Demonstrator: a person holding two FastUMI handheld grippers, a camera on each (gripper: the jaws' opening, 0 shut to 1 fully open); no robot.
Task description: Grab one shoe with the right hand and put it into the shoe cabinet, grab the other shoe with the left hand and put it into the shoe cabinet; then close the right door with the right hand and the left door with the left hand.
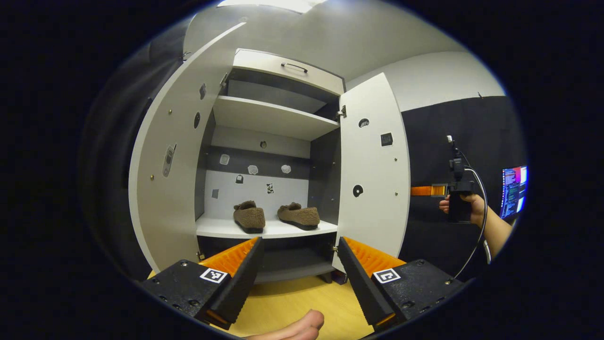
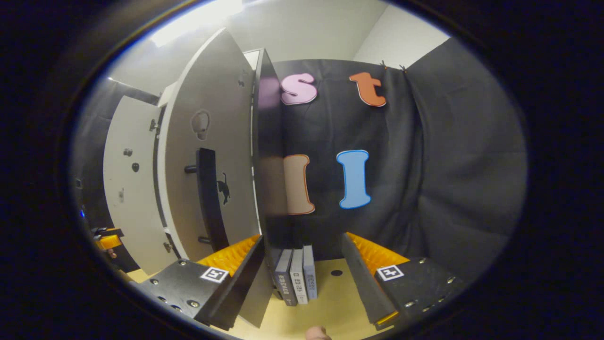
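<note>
Two shoes (image 1: 276,216) on cabinet shelf (image 1: 226,229) | both tools (image 1: 298,264) (image 2: 300,262) apart | book spines (image 2: 296,278) unreadable

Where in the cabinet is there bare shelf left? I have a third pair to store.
The upper shelf looks bare across its width. On the lower shelf, free strips lie left of the left shoe and in front of both. The middle and right, by the right shoe, are crowded.
</note>
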